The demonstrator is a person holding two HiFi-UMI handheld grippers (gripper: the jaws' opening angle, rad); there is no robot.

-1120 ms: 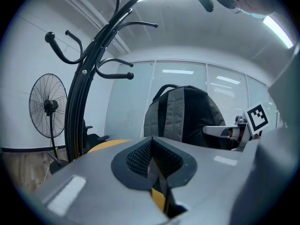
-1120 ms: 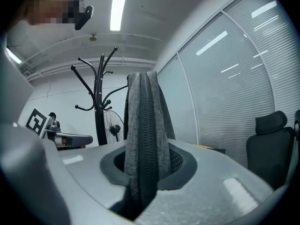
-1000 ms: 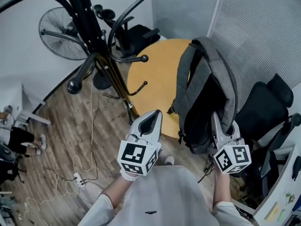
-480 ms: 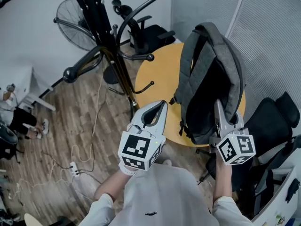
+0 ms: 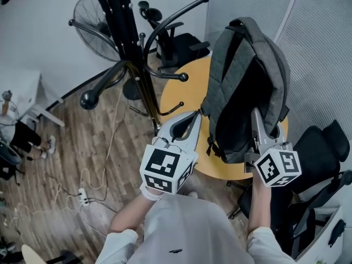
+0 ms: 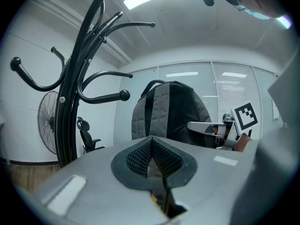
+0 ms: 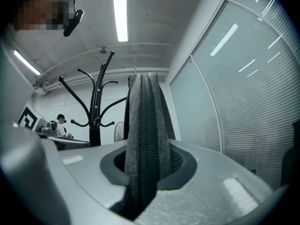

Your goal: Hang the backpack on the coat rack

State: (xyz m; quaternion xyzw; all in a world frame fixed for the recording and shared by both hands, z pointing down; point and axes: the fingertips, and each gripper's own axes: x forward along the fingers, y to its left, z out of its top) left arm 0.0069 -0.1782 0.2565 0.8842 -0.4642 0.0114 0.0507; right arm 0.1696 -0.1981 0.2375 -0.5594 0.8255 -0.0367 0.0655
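The grey backpack (image 5: 242, 76) hangs upright in the air over the round table, and my right gripper (image 5: 255, 117) is shut on its zipped side edge (image 7: 144, 121), which fills the gap between the jaws. My left gripper (image 5: 195, 116) is shut with nothing in it, its tip close beside the bag's left side. In the left gripper view the backpack (image 6: 168, 109) stands just ahead of the closed jaws. The black coat rack (image 5: 124, 37) stands to the left, its ball-ended hooks (image 5: 183, 77) reaching toward the bag. The rack (image 7: 96, 111) also shows in the right gripper view.
A round yellow table (image 5: 181, 100) sits under the bag. A standing fan (image 5: 91, 21) and an office chair (image 5: 176, 43) are behind the rack, another black chair (image 5: 313, 147) is at the right. Cables and a power strip (image 5: 82, 194) lie on the wood floor. A seated person (image 5: 22, 139) is at far left.
Both grippers have risen and the backpack has lifted with the right one. The bag and grippers have come closer to the coat rack.
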